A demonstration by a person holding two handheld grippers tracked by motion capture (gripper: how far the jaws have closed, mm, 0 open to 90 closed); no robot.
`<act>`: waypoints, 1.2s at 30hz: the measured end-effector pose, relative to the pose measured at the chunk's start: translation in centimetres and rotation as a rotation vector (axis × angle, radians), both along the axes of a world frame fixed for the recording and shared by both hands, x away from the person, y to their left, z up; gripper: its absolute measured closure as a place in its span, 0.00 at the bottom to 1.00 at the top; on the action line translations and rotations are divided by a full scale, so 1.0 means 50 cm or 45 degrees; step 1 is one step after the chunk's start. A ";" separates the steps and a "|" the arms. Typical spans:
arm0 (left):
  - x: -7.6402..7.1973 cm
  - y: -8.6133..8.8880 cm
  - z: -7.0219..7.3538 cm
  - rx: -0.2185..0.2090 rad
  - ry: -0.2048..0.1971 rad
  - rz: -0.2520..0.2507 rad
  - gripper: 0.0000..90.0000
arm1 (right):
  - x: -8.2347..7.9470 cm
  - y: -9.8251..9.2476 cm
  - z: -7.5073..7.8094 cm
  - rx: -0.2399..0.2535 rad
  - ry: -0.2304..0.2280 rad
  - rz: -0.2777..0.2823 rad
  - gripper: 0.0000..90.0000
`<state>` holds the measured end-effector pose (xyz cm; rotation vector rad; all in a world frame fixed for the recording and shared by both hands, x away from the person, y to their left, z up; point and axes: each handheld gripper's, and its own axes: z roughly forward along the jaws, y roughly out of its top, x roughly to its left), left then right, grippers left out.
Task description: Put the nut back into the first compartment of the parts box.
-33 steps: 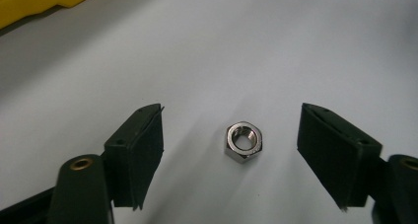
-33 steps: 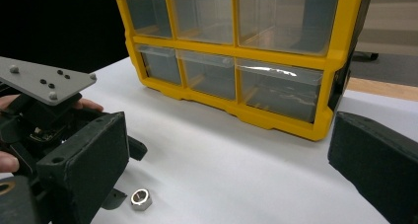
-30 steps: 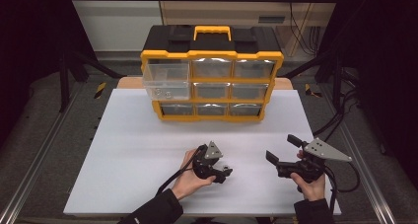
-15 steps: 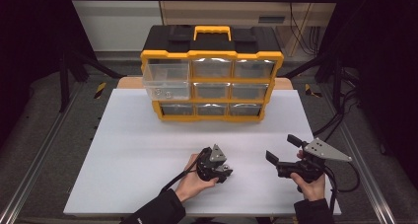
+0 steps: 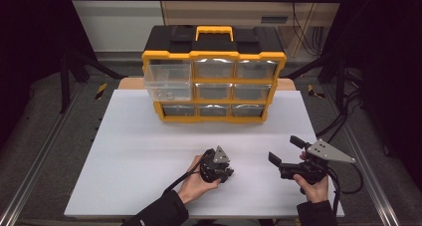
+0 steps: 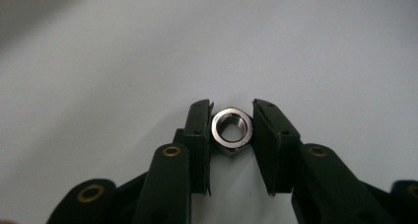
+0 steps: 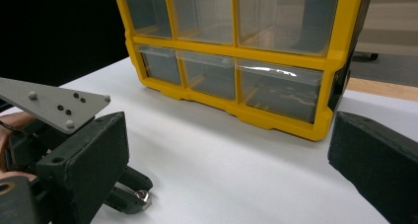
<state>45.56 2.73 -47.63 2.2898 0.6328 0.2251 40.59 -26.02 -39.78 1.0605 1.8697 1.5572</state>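
Left gripper [image 6: 231, 150] pointing down at the white table [image 5: 149, 161], in front of the yellow drawer cabinet [image 5: 214, 71] and well apart from it. Its jaws have just been closing and now stand narrow, one to each side of a steel hex nut [image 6: 232, 127] that lies flat on the table. In the left gripper view the left jaw appears to touch a flat of the nut, while a thin gap seems to remain at the right jaw; a firm grip is therefore not yet shown. Right gripper [image 5: 286, 154], held level to the right of the left one and aimed toward the cabinet, has its jaws spread wide and holds nothing. On the cabinet, the upper-left drawer [image 5: 167, 81] stands pulled out.

Probable hazards: the nut is small, smooth and low, so uneven contact could push it sideways or spin it out as the jaws finish closing. A grip across its corners instead of its flats could let it slip during lifting and drop it.
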 end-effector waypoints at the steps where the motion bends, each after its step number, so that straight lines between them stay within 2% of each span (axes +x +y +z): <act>1: 0.000 -0.001 0.001 0.007 -0.001 0.002 0.76 | 0.000 0.000 0.000 0.000 0.000 0.000 0.03; 5: -0.001 -0.002 0.003 0.036 -0.008 -0.004 0.76 | 0.000 0.000 0.000 0.000 0.000 0.000 0.03; 17: -0.001 0.003 0.008 0.048 0.008 -0.016 0.77 | 0.000 0.000 0.000 0.000 -0.001 0.001 0.03; 21: -0.002 0.006 0.012 0.021 0.006 -0.016 0.77 | -0.001 0.000 0.000 0.000 -0.001 0.001 0.03; 25: -0.005 0.013 0.021 0.019 0.007 -0.018 0.77 | -0.001 -0.001 0.000 -0.002 -0.002 0.000 0.03; 26: -0.006 0.013 0.022 -0.004 0.009 -0.010 0.77 | -0.001 0.000 0.000 -0.001 0.000 -0.002 0.03; 27: -0.007 0.015 0.024 -0.007 0.012 -0.008 0.77 | -0.001 0.000 0.000 0.001 -0.001 0.002 0.03; 28: -0.006 0.019 0.028 0.012 0.008 -0.018 0.77 | -0.001 0.000 0.000 0.002 -0.001 -0.002 0.03; 34: -0.013 0.028 0.041 -0.031 0.020 0.003 0.77 | -0.001 0.000 0.001 0.002 0.000 -0.002 0.03; 35: -0.013 0.032 0.045 -0.014 0.019 -0.008 0.77 | -0.002 0.000 0.001 0.004 0.002 0.000 0.03; 36: -0.014 0.032 0.046 -0.037 0.019 0.002 0.77 | -0.002 -0.001 0.001 0.003 -0.001 -0.002 0.03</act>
